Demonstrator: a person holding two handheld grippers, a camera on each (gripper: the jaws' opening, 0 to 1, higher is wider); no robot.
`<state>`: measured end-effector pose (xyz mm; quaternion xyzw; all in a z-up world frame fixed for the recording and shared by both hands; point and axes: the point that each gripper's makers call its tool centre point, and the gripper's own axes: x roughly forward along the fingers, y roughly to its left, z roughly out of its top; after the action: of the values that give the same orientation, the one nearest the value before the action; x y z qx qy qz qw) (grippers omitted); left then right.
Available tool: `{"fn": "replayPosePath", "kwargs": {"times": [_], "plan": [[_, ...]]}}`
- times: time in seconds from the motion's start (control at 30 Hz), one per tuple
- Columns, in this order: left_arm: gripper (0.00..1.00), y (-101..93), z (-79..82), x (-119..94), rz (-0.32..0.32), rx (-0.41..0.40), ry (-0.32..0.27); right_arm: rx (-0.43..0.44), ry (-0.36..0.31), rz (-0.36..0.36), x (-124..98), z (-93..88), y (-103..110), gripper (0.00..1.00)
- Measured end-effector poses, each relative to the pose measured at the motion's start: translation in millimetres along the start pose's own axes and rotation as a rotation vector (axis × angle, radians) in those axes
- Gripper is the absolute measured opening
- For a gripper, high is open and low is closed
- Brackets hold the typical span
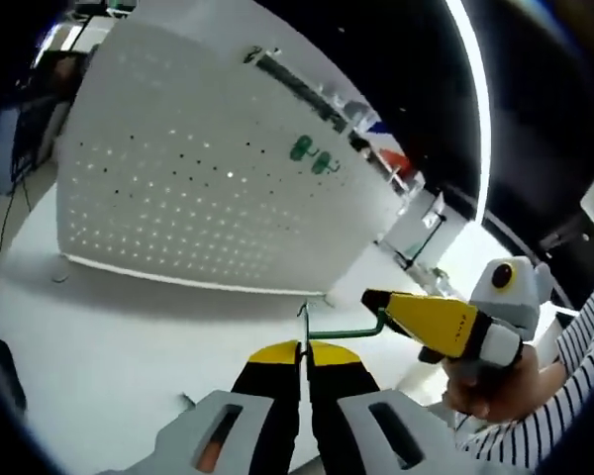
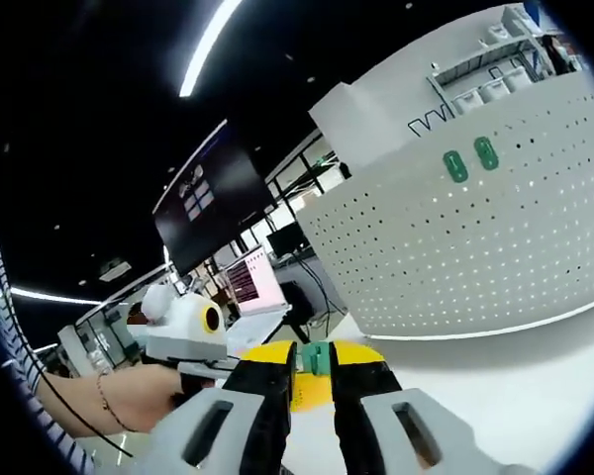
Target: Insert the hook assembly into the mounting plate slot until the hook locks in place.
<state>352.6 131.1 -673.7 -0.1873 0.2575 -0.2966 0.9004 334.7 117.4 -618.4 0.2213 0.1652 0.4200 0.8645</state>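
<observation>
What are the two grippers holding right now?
Left gripper: shut on the green hook's thin wire end.
Right gripper: shut on the same hook's green end.

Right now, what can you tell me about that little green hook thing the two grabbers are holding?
The green hook looks like thin bent metal wire, painted green. In the left gripper view it runs level, one upturned end pinched between the left gripper's jaws, the other end in the right gripper. It hangs above the white table, apart from the white pegboard, where two green pieces already sit.
</observation>
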Motion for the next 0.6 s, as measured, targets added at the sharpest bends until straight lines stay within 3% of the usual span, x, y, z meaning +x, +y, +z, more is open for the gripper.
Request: {"fn": "replayPosePath", "kwargs": {"times": [0.17, 0.6], "plan": [[0.01, -5.5, 8.8, 0, 0.03, 0.155, -0.015, 0.024, 0.009, 0.003, 2, -1.0, 0, 0.11], [0.01, -15.1, 19.5, 0, 0.042, 0.344, -0.051, 0.076, 0.039, 0.014, 12, -5.0, 0, 0.09]]}}
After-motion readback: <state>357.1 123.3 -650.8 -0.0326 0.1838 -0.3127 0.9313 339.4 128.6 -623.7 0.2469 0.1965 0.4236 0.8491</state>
